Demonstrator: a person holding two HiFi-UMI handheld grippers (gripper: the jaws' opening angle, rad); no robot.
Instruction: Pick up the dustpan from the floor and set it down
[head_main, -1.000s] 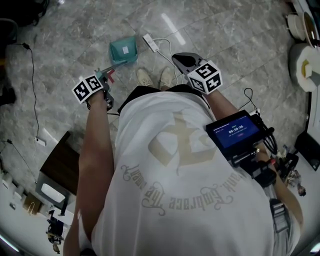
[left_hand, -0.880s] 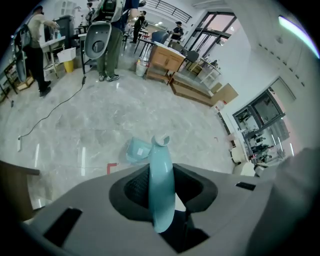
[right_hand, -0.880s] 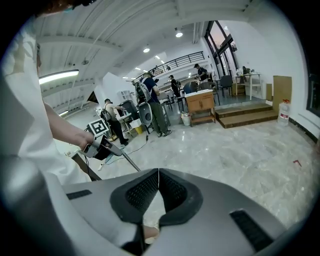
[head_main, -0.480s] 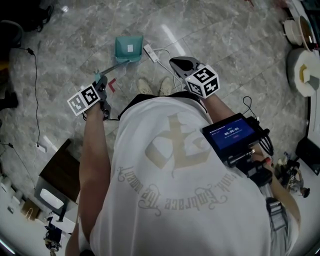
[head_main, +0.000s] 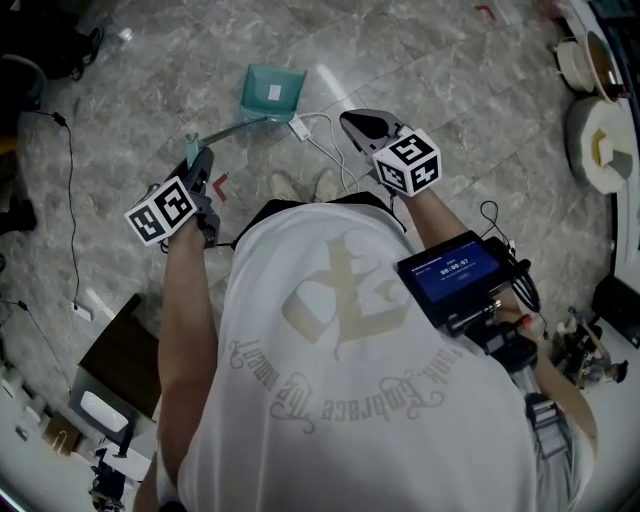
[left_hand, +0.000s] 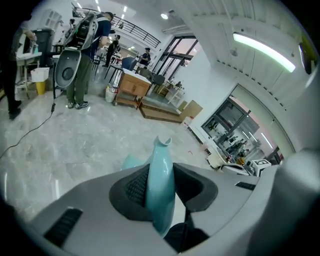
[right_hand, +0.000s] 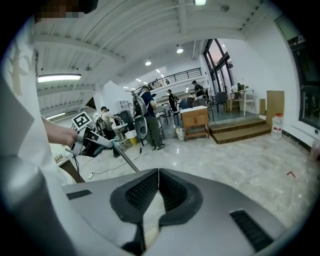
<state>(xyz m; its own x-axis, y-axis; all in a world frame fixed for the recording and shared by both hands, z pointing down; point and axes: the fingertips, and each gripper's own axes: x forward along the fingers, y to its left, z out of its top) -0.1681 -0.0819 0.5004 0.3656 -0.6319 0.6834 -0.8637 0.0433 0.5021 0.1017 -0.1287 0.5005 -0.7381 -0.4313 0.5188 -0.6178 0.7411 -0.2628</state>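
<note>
Two grippers are shown: the left gripper (head_main: 195, 165) is clenched on the teal dustpan (head_main: 272, 90) by its handle (left_hand: 161, 175), and the right gripper (right_hand: 157, 182) is closed with nothing in it.

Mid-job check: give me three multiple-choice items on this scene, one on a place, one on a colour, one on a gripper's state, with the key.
1. Where is the dustpan in the head view?
A) ahead of the shoes, by the white power strip
B) behind the person's back
C) on top of the shoes

2. What colour is the dustpan?
A) red
B) teal
C) black

3. The jaws of the left gripper are:
A) wide open and empty
B) shut on a cable
C) shut on the dustpan's handle

Key: 1 A, the pan shows beyond the shoes, next to the strip. 2 B, pan and handle are both teal. 3 C, the left gripper view shows both pads pressed on the handle.
</note>
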